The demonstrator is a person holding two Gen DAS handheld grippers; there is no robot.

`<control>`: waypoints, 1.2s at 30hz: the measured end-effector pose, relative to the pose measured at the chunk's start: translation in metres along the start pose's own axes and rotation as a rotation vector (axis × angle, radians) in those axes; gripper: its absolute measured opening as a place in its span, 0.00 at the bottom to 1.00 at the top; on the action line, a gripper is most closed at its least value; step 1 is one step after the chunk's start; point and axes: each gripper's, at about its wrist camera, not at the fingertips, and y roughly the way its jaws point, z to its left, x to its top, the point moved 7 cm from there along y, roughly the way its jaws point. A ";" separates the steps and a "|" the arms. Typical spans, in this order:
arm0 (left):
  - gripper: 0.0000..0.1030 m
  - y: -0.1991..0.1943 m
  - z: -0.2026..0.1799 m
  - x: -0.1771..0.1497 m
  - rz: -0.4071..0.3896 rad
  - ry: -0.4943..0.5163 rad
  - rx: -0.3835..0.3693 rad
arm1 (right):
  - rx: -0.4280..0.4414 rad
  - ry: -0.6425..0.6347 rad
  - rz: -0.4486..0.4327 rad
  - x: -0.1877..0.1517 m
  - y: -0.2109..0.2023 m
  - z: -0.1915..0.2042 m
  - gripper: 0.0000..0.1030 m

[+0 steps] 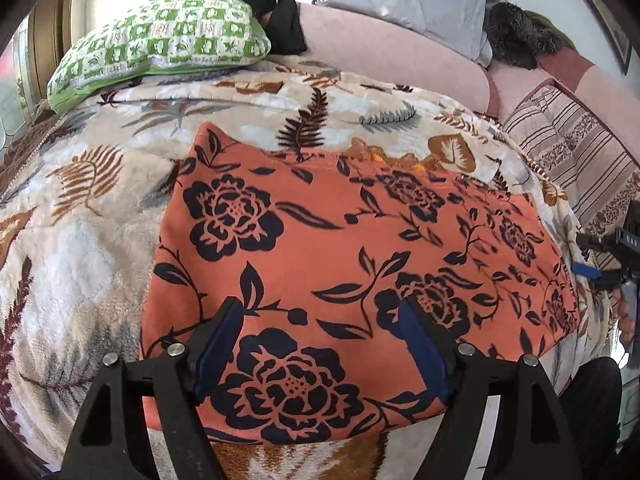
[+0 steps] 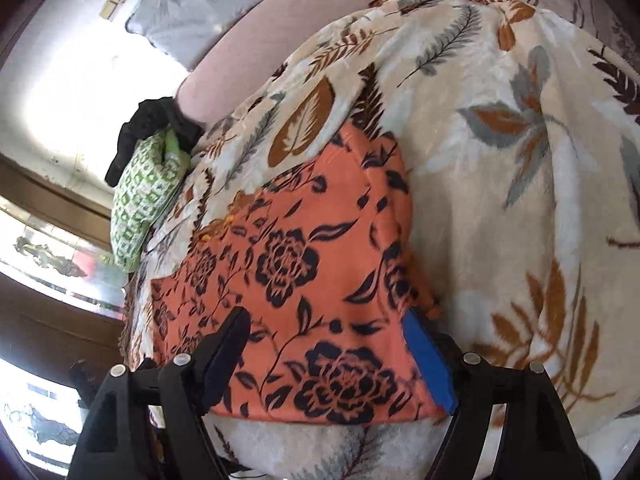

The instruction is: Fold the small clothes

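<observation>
Both grippers spread wide over a soft floral garment on the bed

The left gripper [image 1: 320, 344] and right gripper [image 2: 324, 356] hover with jaws apart, holding nothing, above the near edge of the orange floral garment [image 1: 340, 240], which lies flat on the leaf-print blanket [image 1: 80, 240]. It looks light, limp and thin, likely to sag and slide; pinching a near corner or hem seems best.

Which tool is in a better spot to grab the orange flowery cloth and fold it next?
Probably the right tool: it hangs open at a corner of the orange black-flowered cloth, with an edge beside one finger. The left tool, also open, hovers over the cloth's flat near part, not a corner.
</observation>
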 end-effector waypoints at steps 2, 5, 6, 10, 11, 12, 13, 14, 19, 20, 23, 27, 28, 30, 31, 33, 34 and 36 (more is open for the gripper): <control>0.78 0.012 0.005 -0.007 0.028 -0.008 0.008 | -0.046 0.003 -0.004 0.031 0.011 -0.011 0.79; 0.80 0.014 0.002 -0.006 -0.007 0.025 0.015 | -0.080 0.009 0.016 0.065 0.037 -0.025 0.79; 0.82 0.016 0.002 -0.006 -0.010 0.033 0.015 | -0.084 -0.012 0.036 0.072 0.049 -0.024 0.79; 0.83 0.020 0.001 -0.006 -0.029 0.054 0.025 | -0.096 -0.087 0.115 0.075 0.082 -0.012 0.37; 0.83 0.020 0.001 -0.006 -0.030 0.058 0.025 | -0.122 -0.110 0.117 0.075 0.081 -0.005 0.22; 0.83 0.021 0.001 -0.005 -0.033 0.057 0.023 | -0.147 -0.138 0.064 0.079 0.069 0.004 0.18; 0.84 0.021 0.001 -0.005 -0.036 0.055 0.021 | -0.158 -0.162 0.021 0.081 0.059 0.012 0.15; 0.85 0.022 0.001 -0.005 -0.040 0.053 0.020 | -0.182 -0.165 -0.015 0.083 0.053 0.010 0.15; 0.86 0.020 0.001 -0.005 -0.037 0.063 0.020 | -0.216 -0.055 -0.004 0.077 0.069 -0.033 0.26; 0.86 0.017 0.002 -0.005 -0.035 0.050 0.016 | -0.213 -0.054 -0.017 0.076 0.060 -0.028 0.32; 0.86 -0.003 0.007 -0.003 -0.055 -0.004 0.002 | -0.254 -0.069 -0.086 0.067 0.025 -0.012 0.77; 0.86 -0.047 0.028 -0.009 -0.140 -0.103 -0.001 | -0.079 -0.111 -0.127 0.029 -0.025 0.046 0.77; 0.86 -0.054 0.035 -0.015 -0.142 -0.141 -0.017 | -0.001 -0.134 -0.112 0.013 -0.031 0.064 0.78; 0.86 -0.055 0.049 -0.027 -0.114 -0.223 -0.051 | 0.153 -0.193 -0.064 -0.024 -0.031 0.092 0.82; 0.86 -0.051 0.056 -0.033 -0.082 -0.263 -0.060 | 0.205 -0.210 -0.034 -0.040 -0.025 0.095 0.85; 0.86 -0.028 0.069 -0.050 0.051 -0.333 -0.067 | 0.137 -0.188 0.028 -0.058 0.007 0.073 0.85; 0.81 -0.021 0.074 -0.058 0.105 -0.355 -0.038 | 0.033 -0.127 0.073 -0.063 0.029 0.044 0.85; 0.76 -0.036 0.076 -0.056 0.066 -0.365 -0.044 | 0.032 0.051 0.061 -0.063 0.040 0.004 0.78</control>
